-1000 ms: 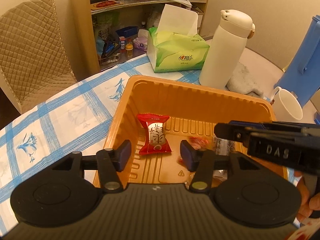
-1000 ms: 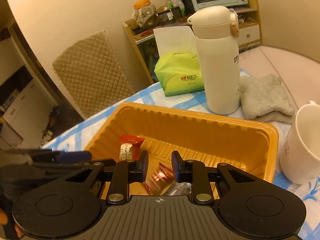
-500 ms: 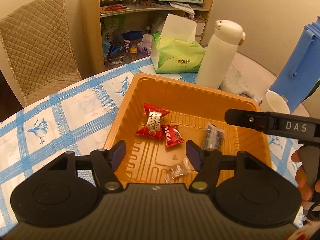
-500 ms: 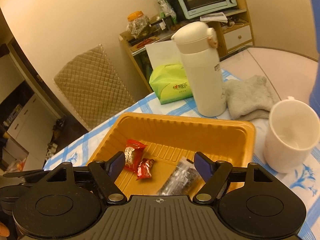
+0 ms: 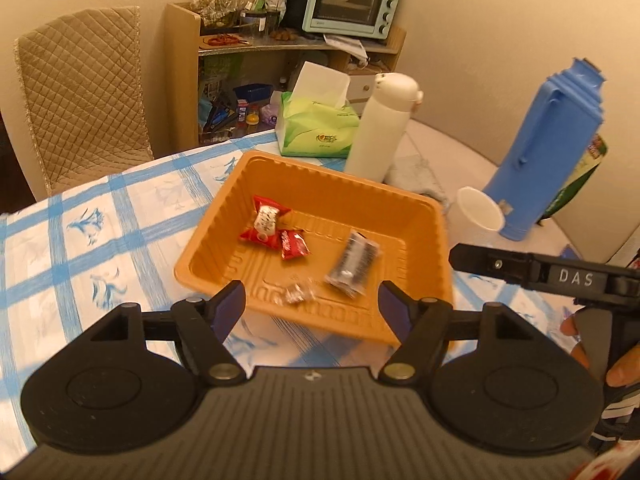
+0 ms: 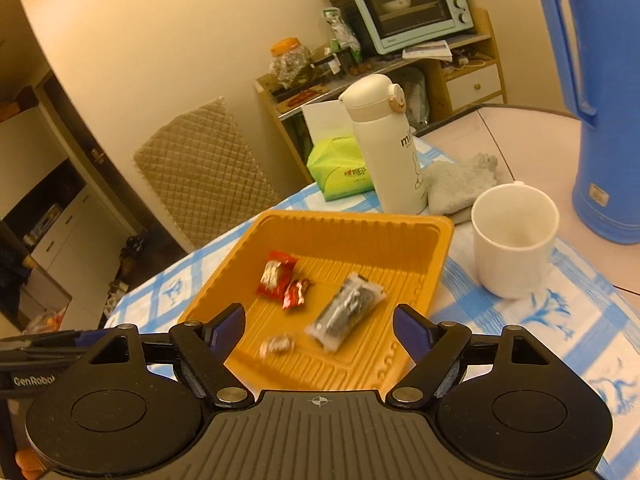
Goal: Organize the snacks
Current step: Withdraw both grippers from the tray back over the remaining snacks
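An orange tray (image 5: 424,240) (image 6: 424,256) sits on the blue-checked tablecloth. It holds a large red snack (image 5: 264,222) (image 6: 274,274), a small red snack (image 5: 294,244) (image 6: 295,295), a dark clear-wrapped snack (image 5: 354,262) (image 6: 346,310) and a small clear-wrapped candy (image 5: 296,293) (image 6: 276,345). My left gripper (image 5: 312,306) is open and empty, held above the tray's near edge. My right gripper (image 6: 318,326) is open and empty, above the tray's near side; its body shows at the right of the left wrist view (image 5: 540,274).
A white mug (image 6: 514,240) (image 5: 478,216) stands right of the tray. A blue jug (image 6: 600,100) (image 5: 548,152), a white flask (image 6: 386,144) (image 5: 382,128), a grey cloth (image 6: 460,182) and a green tissue pack (image 5: 316,128) (image 6: 340,168) stand behind. A quilted chair (image 5: 84,92) stands beyond the table.
Both grippers have pulled up and back from inside the tray and opened wide. The small red snack and clear-wrapped items now lie free on the tray floor.
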The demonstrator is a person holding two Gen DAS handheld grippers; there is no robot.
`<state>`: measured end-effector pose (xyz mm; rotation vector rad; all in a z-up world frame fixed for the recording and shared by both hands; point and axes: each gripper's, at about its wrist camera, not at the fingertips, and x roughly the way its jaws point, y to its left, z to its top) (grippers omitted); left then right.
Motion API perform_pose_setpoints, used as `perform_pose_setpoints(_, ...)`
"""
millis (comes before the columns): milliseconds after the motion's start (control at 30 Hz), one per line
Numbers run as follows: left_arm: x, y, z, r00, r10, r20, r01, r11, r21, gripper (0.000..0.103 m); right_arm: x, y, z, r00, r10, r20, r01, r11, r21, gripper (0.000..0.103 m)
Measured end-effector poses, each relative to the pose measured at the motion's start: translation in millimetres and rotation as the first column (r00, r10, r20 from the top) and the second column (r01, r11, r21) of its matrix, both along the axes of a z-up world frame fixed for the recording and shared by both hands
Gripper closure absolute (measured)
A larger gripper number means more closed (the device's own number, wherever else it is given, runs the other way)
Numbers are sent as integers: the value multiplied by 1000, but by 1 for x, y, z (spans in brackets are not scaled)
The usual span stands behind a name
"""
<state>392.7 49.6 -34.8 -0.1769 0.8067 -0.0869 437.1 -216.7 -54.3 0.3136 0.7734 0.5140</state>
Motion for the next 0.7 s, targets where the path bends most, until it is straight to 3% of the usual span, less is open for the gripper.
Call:
perform_pose_setpoints(433,-106,-3,8,993,122,-5,-122,990,-70,32,-84,-3,8,989,146,34,-143,987,-78,22)
perform_pose_setpoints(700,-160,3,4,971,237,-11,-237,970,-54,32,-120,5,0,968,249,17,-245,963,-115,22)
